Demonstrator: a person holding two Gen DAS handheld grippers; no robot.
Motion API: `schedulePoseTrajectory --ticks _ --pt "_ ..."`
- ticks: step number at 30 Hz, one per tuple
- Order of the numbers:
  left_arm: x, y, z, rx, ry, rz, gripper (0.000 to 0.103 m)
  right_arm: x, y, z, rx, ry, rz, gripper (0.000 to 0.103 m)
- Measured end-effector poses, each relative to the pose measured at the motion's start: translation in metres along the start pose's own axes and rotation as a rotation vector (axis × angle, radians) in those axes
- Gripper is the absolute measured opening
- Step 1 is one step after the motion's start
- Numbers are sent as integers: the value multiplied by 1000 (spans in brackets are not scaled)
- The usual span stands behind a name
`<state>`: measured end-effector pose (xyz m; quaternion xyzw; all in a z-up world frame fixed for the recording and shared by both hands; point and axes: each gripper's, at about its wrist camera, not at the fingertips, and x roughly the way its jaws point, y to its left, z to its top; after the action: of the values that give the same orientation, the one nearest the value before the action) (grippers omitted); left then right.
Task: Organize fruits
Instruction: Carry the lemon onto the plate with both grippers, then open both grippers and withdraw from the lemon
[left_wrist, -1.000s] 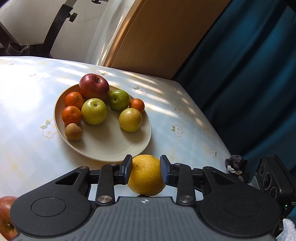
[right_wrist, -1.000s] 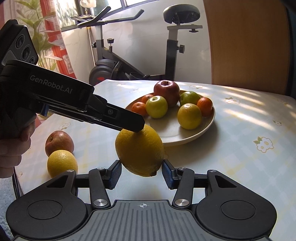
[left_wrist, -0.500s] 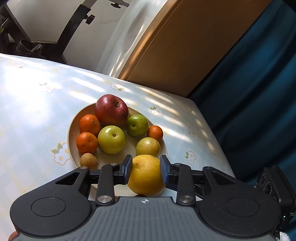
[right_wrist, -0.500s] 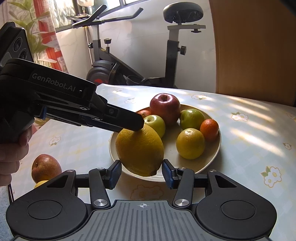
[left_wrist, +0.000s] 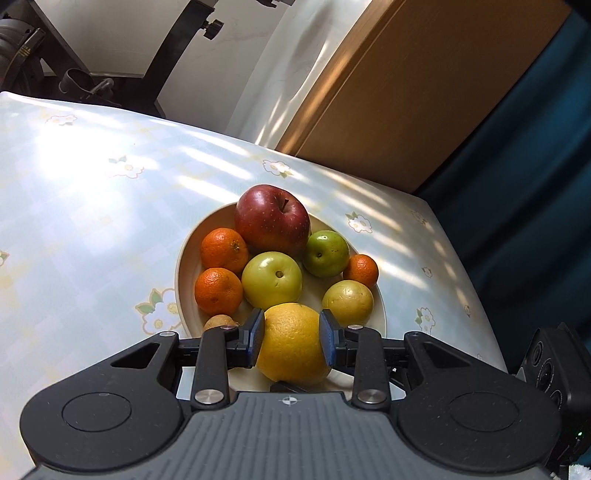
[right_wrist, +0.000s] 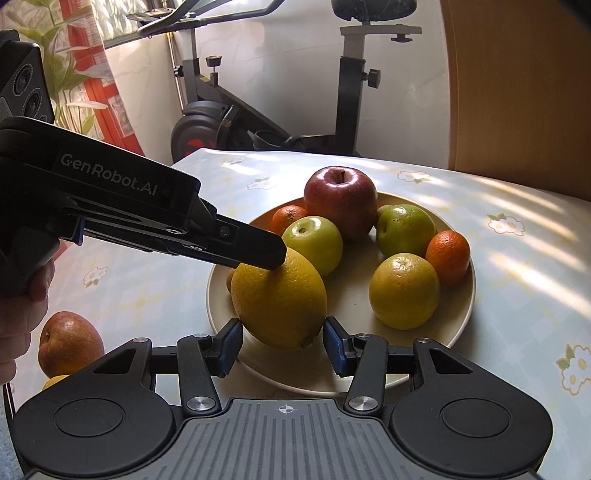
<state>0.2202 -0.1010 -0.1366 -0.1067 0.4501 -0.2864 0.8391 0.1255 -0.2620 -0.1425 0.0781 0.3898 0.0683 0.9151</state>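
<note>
Your left gripper is clamped on the big yellow citrus, both pads pressed into its sides, holding it over the near edge of the beige plate. Your right gripper sits just below and in front of that fruit with its jaws spread, not touching it. On the plate: a red apple, two green apples, three tangerines and a smaller yellow fruit. Another reddish apple sits off the plate on the floral tablecloth.

table (floral cloth) | on it: plate of fruit, red apple, yellow fruit
</note>
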Motion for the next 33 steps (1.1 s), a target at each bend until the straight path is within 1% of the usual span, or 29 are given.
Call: schedulePoseTrajectory --ticks 4,16,20,23,29,33 --pt "-4 3 0 -11 -12 5 34 6 2 3 0 17 0 45" --pt "-20 3 2 13 -67 38 34 14 10 9 7 45 -25 46" --pt "-26 2 2 26 -85 55 34 10 13 8 -1 41 -44 46" --pt "-31 1 1 32 -96 66 34 3 14 7 1 22 -36 48" --pt "-45 -1 -1 61 -119 92 34 -12 26 7 -43 8 -40 49" --pt "-59 0 -3 97 -134 126 34 -21 32 4 -38 -9 -41 49"
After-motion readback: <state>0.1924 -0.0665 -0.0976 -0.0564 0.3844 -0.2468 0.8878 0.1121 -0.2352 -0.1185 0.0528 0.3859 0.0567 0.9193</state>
